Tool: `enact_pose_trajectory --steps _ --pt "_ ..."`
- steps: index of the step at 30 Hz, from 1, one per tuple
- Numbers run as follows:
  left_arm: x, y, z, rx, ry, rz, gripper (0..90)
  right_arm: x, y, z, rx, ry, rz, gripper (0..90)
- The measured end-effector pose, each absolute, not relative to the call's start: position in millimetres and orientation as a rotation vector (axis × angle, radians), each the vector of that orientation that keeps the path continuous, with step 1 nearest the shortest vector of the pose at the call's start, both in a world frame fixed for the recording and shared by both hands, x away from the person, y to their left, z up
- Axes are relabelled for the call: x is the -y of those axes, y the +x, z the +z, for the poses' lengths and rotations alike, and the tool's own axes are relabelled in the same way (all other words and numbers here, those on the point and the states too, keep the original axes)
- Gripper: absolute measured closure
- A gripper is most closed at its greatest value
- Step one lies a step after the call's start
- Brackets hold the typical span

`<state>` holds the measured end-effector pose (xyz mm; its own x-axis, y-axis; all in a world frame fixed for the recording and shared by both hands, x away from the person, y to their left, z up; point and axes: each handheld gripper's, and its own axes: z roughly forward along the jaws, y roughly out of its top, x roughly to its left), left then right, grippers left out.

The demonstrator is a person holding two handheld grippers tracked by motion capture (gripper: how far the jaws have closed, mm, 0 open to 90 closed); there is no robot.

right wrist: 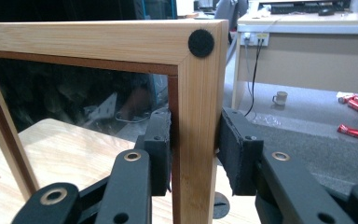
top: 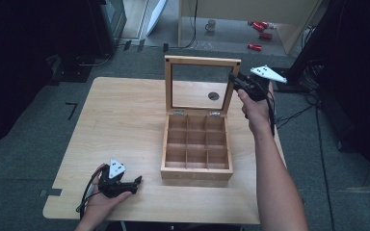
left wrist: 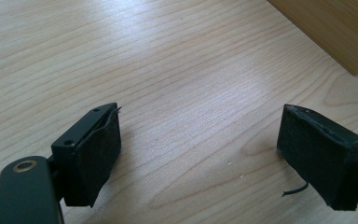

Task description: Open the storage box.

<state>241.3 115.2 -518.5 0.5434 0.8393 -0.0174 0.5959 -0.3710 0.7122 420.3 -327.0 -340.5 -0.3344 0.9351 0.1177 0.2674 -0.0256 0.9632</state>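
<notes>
A wooden compartment box (top: pixel 197 150) stands in the middle of the table with its glass-paned lid (top: pixel 201 83) raised upright. My right gripper (top: pixel 233 80) is shut on the lid's right frame rail near the top corner. In the right gripper view both pads (right wrist: pixel 238 156) press that wooden lid rail (right wrist: pixel 196 140) from either side, below a black felt dot (right wrist: pixel 201 43). My left gripper (top: pixel 136 183) rests low at the table's front left, open, with nothing between its fingers (left wrist: pixel 95 151). A corner of the box (left wrist: pixel 335 28) shows at the upper right of the left gripper view.
The box's several compartments look empty. The wooden table (top: pixel 120 120) has a round cable hole (top: pixel 213 96) behind the lid. On the floor beyond lie a mug (top: pixel 211 25) and red packets (top: pixel 260 33). Dark equipment stands at both sides.
</notes>
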Motion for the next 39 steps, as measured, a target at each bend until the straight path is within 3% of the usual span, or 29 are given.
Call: enact_pose_trajectory --steps 18,28,29,31,33,37,39 --pt "-115.9 241.4 -518.3 -1.144 2.104 0.454 14.0 320.0 456.4 -343.3 -1.597 1.424 1.336 66.9" --pt "-115.7 241.3 -518.3 -1.141 2.107 0.457 14.0 318.3 458.7 -342.7 -1.587 1.45 1.326 65.8" --pt "-115.6 241.2 -518.3 -1.14 2.107 0.457 14.0 318.4 457.9 -342.5 -1.592 1.446 1.325 62.7" --pt "-115.6 241.2 -518.3 -1.14 2.109 0.458 14.0 316.7 454.5 -341.4 -1.601 1.447 1.275 38.0" --pt "-115.6 241.2 -518.3 -1.14 2.109 0.457 14.0 316.6 452.9 -341.2 -1.598 1.452 1.268 33.2" --pt "-115.3 241.1 -518.4 -1.139 2.109 0.46 14.0 320.2 437.7 -338.9 -1.621 1.46 1.27 12.0" --pt "-115.3 241.1 -518.5 -1.139 2.109 0.461 14.0 320.7 434.7 -338.8 -1.625 1.456 1.266 10.0"
